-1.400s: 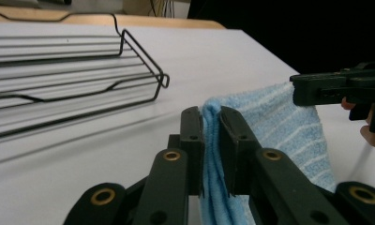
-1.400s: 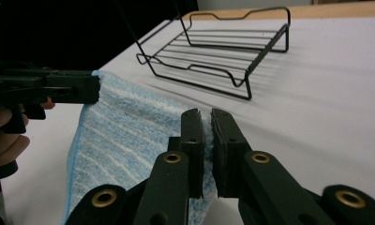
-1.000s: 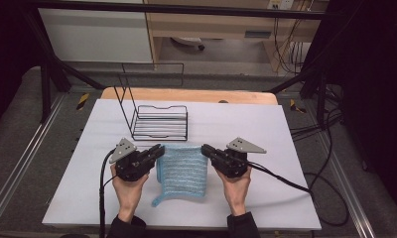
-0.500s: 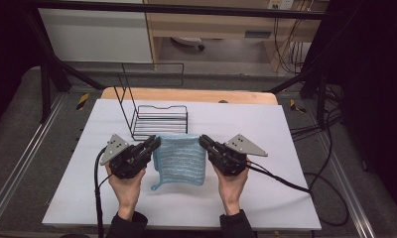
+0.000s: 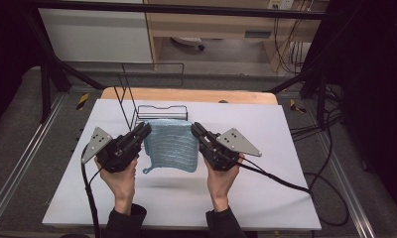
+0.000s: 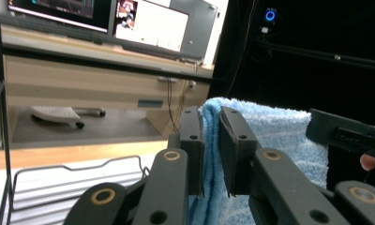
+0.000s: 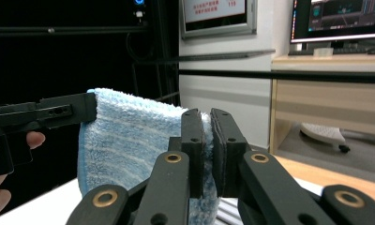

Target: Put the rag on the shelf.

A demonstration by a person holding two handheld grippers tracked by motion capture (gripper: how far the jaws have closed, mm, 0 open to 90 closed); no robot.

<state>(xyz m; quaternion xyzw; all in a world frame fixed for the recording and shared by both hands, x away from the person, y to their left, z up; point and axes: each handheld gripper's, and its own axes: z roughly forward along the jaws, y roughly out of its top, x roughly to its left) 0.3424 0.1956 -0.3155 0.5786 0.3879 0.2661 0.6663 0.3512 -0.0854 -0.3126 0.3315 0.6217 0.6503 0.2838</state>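
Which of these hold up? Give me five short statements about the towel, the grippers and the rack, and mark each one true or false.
1. The blue towel hangs in the air between the two grippers. True.
2. The left gripper is open and clear of the towel. False: its jaws are shut on the towel's edge, as the left gripper view shows.
3. The right gripper pinches the towel's other upper corner. True.
4. The towel already lies draped over the wire rack. False: it hangs in front of the rack, held by the grippers.
5. The rack stands on the floor beside the table. False: it stands on the white table, toward its far edge.
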